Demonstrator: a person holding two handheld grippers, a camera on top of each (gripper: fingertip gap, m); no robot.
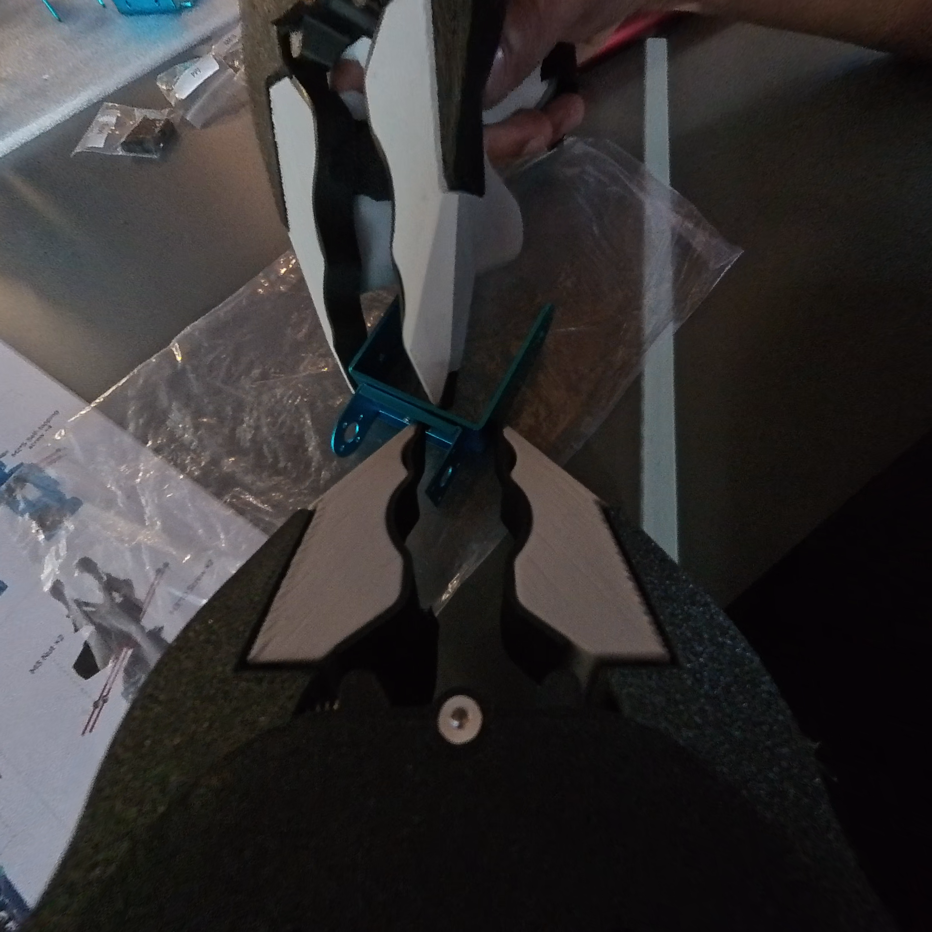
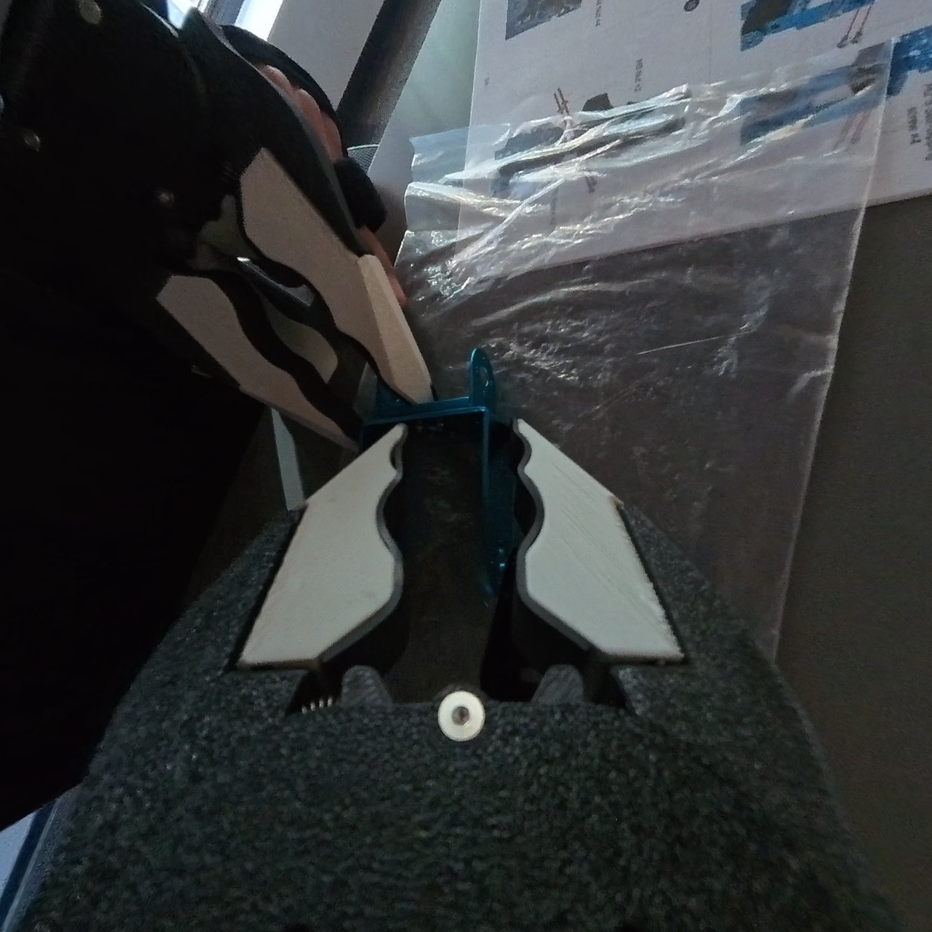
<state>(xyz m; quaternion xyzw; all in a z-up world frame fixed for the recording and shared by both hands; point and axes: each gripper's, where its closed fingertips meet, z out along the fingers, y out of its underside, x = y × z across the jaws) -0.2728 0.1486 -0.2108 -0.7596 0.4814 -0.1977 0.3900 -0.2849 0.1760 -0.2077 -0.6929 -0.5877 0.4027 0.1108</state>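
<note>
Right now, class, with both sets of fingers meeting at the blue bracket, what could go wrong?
The blue bracket is small, and the left gripper and right gripper both crowd it, so their fingers may collide or knock it askew. It is over a clear plastic bag, and that slick film could let it slide. Neither grip looks clearly firm, so it might drop.

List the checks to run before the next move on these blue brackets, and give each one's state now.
1. Blue brackets sit between the left tongs: ok.
2. Left tongs' grip is firm: cannot tell.
3. Right tongs straddle a bracket wall: ok.
4. Right tongs' grip is firm: cannot tell.
5. Plastic bag lies beneath the brackets: ok.
6. Tongs are clear of each other: not ok, their tips crowd together at the brackets.
</note>
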